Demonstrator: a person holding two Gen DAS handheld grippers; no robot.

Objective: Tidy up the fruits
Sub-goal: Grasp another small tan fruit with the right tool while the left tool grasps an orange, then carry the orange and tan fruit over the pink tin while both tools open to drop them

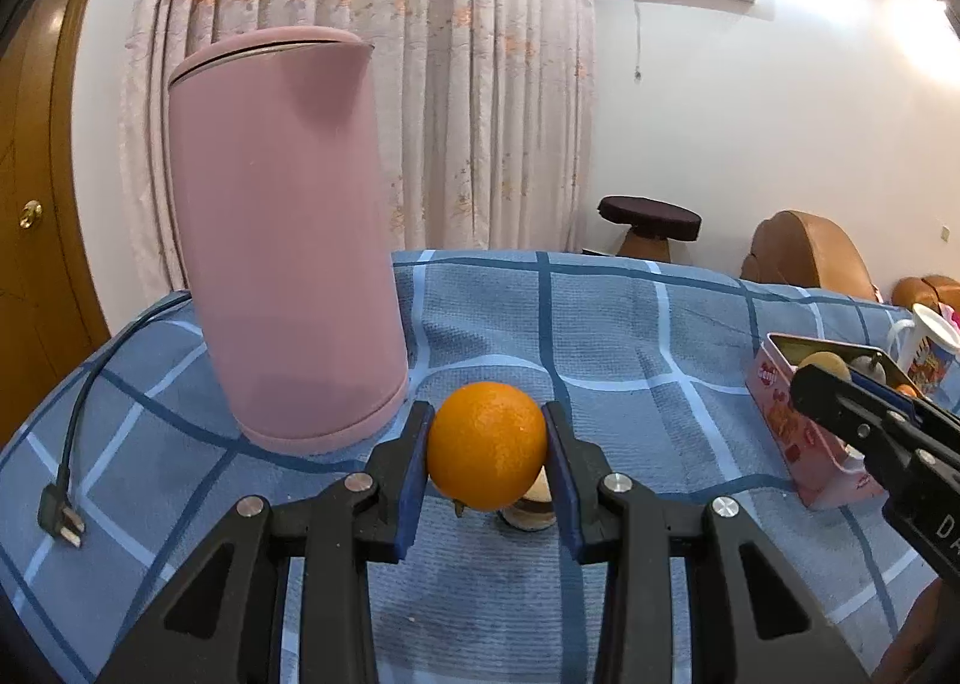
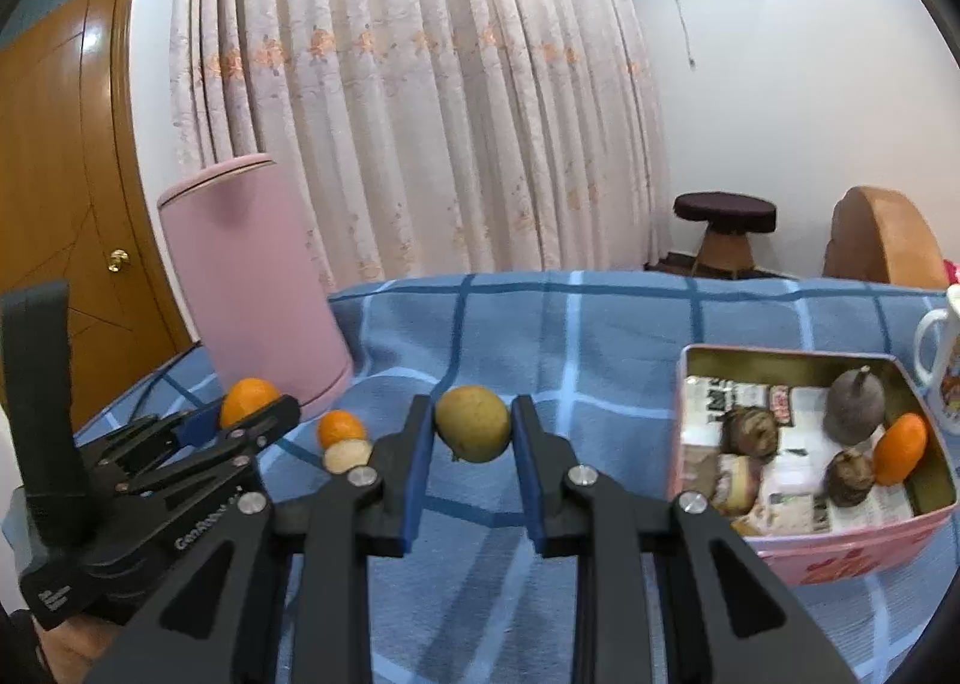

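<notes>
An orange [image 1: 487, 445] is gripped by the left claw [image 1: 487, 453] and a yellow-green fruit [image 2: 472, 423] by the right claw [image 2: 471, 432]; both should be lowered gently into the pink tin [image 2: 852, 555].

Blue checked cloth [image 2: 600, 336] under pink tin [image 2: 852, 555]

The orange [image 1: 487, 446] hid most of a pale fruit [image 1: 536, 501] behind it; the white mug [image 2: 941, 361] was cut by the edge
</notes>
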